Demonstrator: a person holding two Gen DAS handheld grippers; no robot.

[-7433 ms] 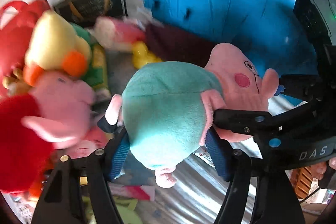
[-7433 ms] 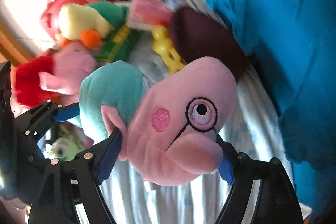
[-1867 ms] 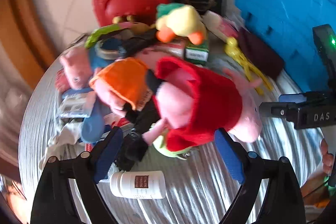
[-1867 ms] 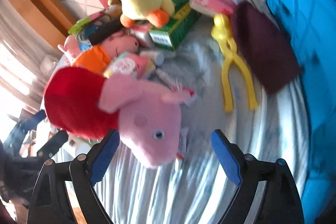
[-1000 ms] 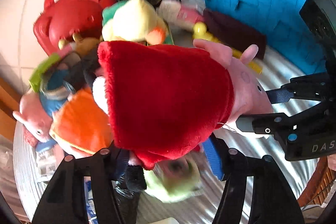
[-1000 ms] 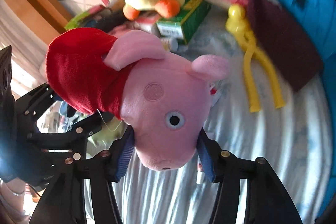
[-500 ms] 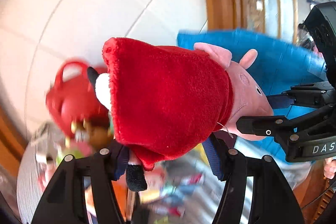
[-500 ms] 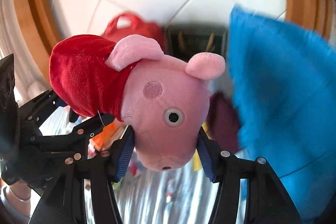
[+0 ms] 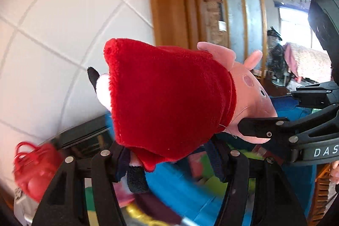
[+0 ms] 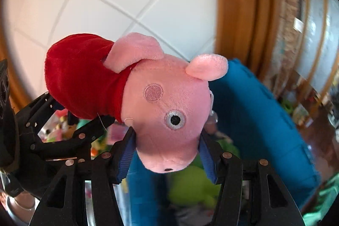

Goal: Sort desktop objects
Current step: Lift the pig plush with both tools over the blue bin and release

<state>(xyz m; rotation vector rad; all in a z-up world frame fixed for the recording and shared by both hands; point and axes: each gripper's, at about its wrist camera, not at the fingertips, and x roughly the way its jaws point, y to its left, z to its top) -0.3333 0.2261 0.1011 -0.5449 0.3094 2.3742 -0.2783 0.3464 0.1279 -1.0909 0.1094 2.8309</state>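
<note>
A white tiled wall [image 10: 127, 3] and a wooden door frame [image 10: 243, 14] fill the background, and below them the blue bin [image 10: 264, 120] serves as the landmark. The pig plush toy [image 10: 161, 111], soft pink pile with a velvety red dress, hangs in the air above and just to the left of the bin's rim, clear of the clutter underneath. The right gripper [image 10: 167, 154] is clamped on the rounded snout end of the head, blue pads pressing into the fabric on either side; the left gripper [image 9: 169, 160] is closed on the lower hem of the red dress, by the black-tipped legs. Holding both ends probably keeps the floppy, stuffed body level and stops it swinging on the way to the bin. Inside the bin a green plush shape [image 10: 190, 187] lies blurred, which suggests that soft toys are gathered there. A glossy red handbag [image 9: 34, 171] sits far left of the bin, against the wall.
</note>
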